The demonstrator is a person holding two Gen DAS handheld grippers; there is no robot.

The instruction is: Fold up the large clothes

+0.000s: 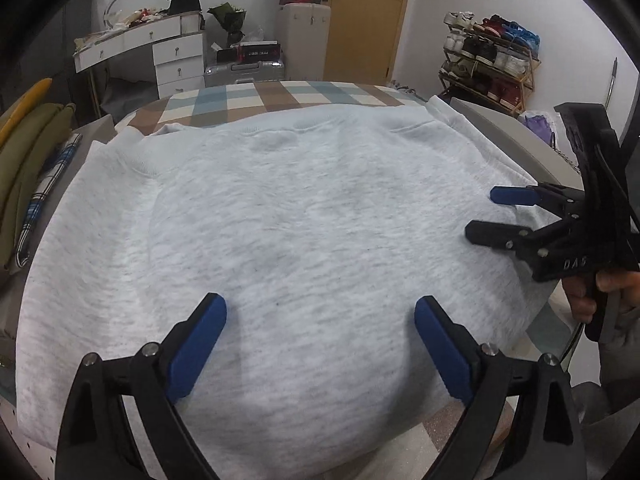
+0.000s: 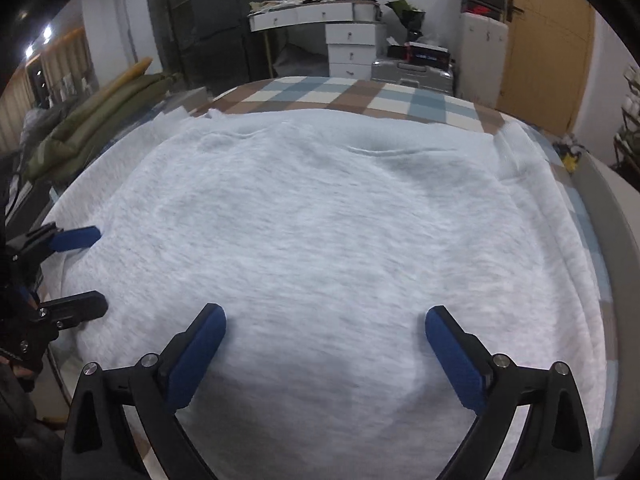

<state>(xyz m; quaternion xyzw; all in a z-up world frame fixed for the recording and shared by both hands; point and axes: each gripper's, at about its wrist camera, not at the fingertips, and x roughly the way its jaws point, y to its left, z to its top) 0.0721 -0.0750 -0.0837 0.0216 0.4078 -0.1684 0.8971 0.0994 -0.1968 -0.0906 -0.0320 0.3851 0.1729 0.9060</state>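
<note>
Sweatshirt [image 1: 304, 232]: pale grey heathered cloth, matt, softly fuzzy, ribbed at its edges; checked cover [image 1: 280, 98]: smooth woven cloth; left gripper [image 1: 320, 344]: matt black plastic with textured blue pads and shiny metal pins; door [image 1: 368, 16]: smooth wood; suitcase [image 1: 244, 72]: glossy, ridged shell.

Light grey heathered sweatshirt [image 1: 304, 240] spread flat before me on checked table cover, nearly filling it. Fabric fleecy, mostly smooth; few shallow wrinkles near far edge. Ribbed band at far left corner. Right side shows doubled layered edge [image 2: 560, 216]. Near edge hangs toward me.
</note>
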